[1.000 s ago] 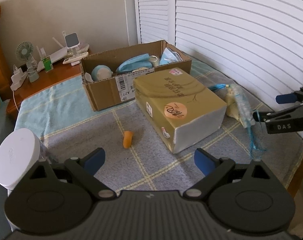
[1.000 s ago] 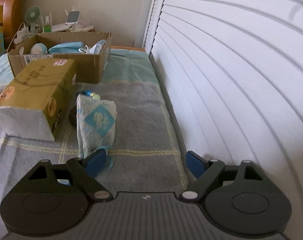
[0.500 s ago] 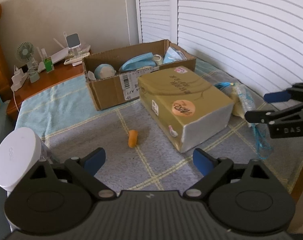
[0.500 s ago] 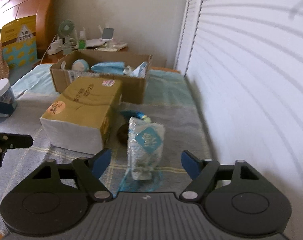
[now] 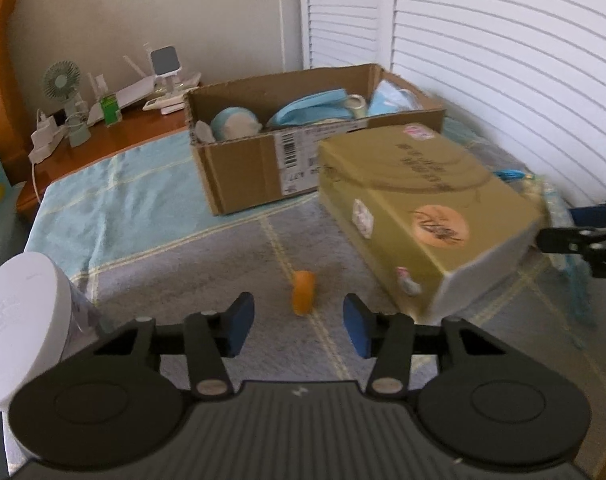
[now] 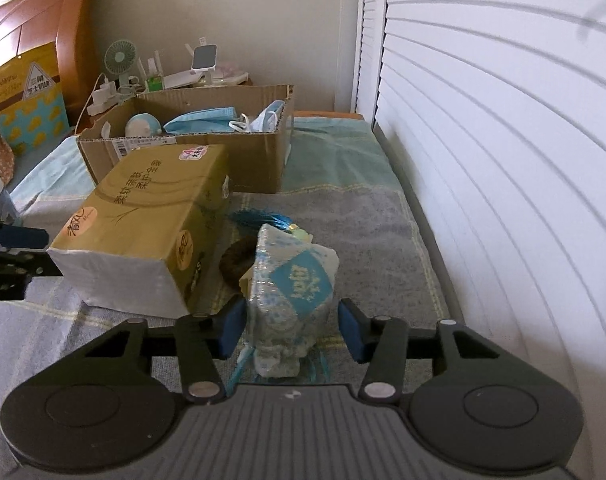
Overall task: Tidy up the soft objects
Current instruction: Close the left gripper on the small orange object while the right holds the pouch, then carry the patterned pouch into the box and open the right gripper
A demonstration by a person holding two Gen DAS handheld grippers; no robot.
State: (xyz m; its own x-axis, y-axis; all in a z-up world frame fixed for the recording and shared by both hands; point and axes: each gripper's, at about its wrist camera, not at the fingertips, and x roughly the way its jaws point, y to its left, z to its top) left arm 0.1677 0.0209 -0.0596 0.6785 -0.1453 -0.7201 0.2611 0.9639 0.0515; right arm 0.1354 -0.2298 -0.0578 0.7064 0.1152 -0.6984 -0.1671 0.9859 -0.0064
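- Left gripper (image 5: 299, 326): jaws closing, blue pads still apart. A small orange piece (image 5: 303, 293) lies on the blanket (image 5: 143, 216) in line with the gap, just beyond the pads. Neither pad touches it.
- Right gripper (image 6: 289, 330): jaws closing around a soft packet (image 6: 293, 296) in blue-and-white patterned wrap. The packet sits between the pads. The left pad looks to be at its side; a sliver of space shows at the right pad. No squeeze visible yet.
- Packet lies on the grey part of the blanket, lengthwise toward the camera, just beside the gold tissue pack (image 6: 143, 216). A dark round thing (image 6: 235, 260) is wedged between the two; what it is, cannot tell. A teal tassel (image 6: 263, 218) lies at the packet's far end.
- Tissue pack: gold wrap, white end facing the grippers, round orange sticker on top. It lies in front of the cardboard box (image 5: 255, 168), near it.
- Cardboard box is open and holds blue face masks (image 6: 201, 120) and a pale round item (image 5: 235, 126).
- White-lidded jar (image 5: 19, 320) stands at the left edge of the left view, near that gripper.
- Small green fan (image 5: 63, 80) and chargers sit on the wooden ledge behind the blanket.
- White slatted shutters (image 6: 483, 160) run along the right side.
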